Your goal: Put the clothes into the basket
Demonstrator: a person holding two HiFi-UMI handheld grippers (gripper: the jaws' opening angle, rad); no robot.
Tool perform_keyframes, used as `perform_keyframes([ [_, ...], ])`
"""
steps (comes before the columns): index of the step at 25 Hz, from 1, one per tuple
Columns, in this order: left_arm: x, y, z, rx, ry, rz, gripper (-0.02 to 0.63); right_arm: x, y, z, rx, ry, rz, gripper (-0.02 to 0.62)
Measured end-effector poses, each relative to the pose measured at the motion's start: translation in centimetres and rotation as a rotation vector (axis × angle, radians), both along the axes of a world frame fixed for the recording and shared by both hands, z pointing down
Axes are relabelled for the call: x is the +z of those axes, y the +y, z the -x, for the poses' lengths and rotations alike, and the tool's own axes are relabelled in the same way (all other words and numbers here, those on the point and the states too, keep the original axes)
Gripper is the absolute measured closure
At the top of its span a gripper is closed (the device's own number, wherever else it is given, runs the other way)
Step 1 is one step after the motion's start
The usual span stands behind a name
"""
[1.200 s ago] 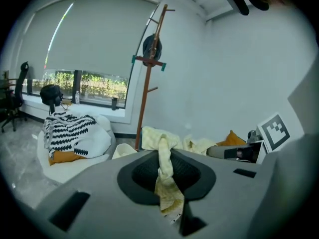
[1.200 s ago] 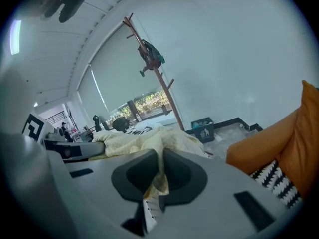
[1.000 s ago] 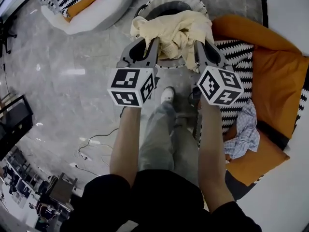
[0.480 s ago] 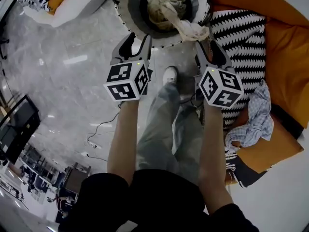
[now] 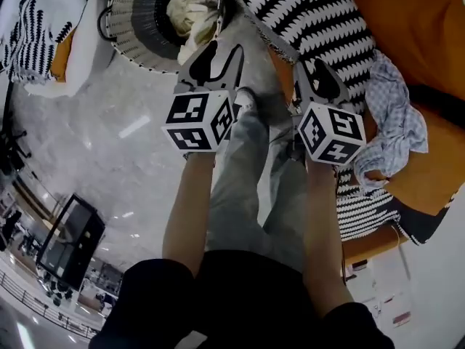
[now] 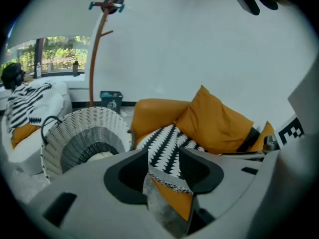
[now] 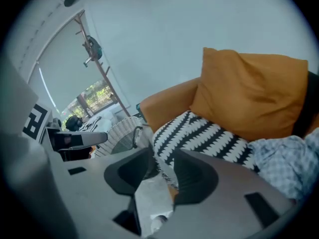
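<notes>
The white wicker basket (image 5: pixel 127 31) stands on the floor at the top left, with a cream garment (image 5: pixel 190 11) lying inside it. A blue-and-white checked garment (image 5: pixel 396 115) lies on the orange sofa (image 5: pixel 436 42) at the right, also seen in the right gripper view (image 7: pixel 291 166). My left gripper (image 5: pixel 218 49) hangs over the floor just right of the basket; its jaws have just been opening and hold nothing. My right gripper (image 5: pixel 311 65) is over the black-and-white throw (image 5: pixel 320 13), left of the checked garment; its jaws have just been closing partway, with nothing between them.
An orange cushion (image 6: pixel 214 121) leans on the sofa back. A white beanbag with a patterned cloth (image 5: pixel 36 42) lies at the far left. A wooden coat stand (image 6: pixel 99 44) and a small bin (image 6: pixel 110 101) stand by the wall. My own legs and shoe (image 5: pixel 245 100) are below the grippers.
Both grippers let go of the cream garment, which dropped into the basket. They then swung right, away from the basket and towards the sofa.
</notes>
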State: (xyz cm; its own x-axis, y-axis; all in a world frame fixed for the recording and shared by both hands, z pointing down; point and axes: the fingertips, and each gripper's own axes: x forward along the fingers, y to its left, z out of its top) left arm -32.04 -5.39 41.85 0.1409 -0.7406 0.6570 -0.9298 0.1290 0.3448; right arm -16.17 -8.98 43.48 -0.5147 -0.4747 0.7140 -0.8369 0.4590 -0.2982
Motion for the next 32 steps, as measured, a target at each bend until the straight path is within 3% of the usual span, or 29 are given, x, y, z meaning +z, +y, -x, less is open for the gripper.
perform_keyframes([
  [4, -0.6, -2.2, -7.8, 0.131, -0.001, -0.013, 0.430, -1.1, 0.2, -8.7, 0.127, 0.021, -0.032, 0.530],
  [7, -0.8, -3.1, -13.9, 0.237, 0.003, -0.019, 0.429, -1.6, 1.4, -15.5, 0.253, 0.020, -0.035, 0.559],
  [14, -0.5, -2.6, -29.4, 0.515, 0.044, -0.018, 0.430, -2.0, 6.0, -30.6, 0.521, 0.058, -0.048, 0.566],
  [19, 0.0, -1.9, -38.4, 0.721, 0.060, -0.012, 0.428, -2.3, 9.7, -38.6, 0.708, 0.106, -0.075, 0.565],
  [22, 1.1, -2.1, -42.6, 0.801, 0.082, 0.012, 0.409, -1.9, 12.1, -42.3, 0.755, 0.159, -0.072, 0.563],
  [23, 1.5, -2.3, -43.8, 0.818, 0.089, 0.020, 0.399, -1.6, 12.7, -43.2, 0.760, 0.158, -0.061, 0.548],
  [25, 2.2, -2.7, -45.5, 0.835, 0.091, 0.034, 0.371, -0.5, 13.6, -44.5, 0.764, 0.147, -0.032, 0.410],
  [26, 2.6, -2.8, -46.1, 0.835, 0.085, 0.041, 0.351, 0.1, 13.9, -45.0, 0.763, 0.138, -0.015, 0.381],
  [29, 4.2, -3.1, -46.8, 0.831, 0.045, 0.077, 0.294, 1.5, 14.3, -46.1, 0.759, 0.110, 0.026, 0.355],
  [32, 6.2, -3.1, -47.4, 0.818, 0.069, 0.138, 0.287, 2.6, 13.6, -46.8, 0.730, 0.101, 0.048, 0.345],
])
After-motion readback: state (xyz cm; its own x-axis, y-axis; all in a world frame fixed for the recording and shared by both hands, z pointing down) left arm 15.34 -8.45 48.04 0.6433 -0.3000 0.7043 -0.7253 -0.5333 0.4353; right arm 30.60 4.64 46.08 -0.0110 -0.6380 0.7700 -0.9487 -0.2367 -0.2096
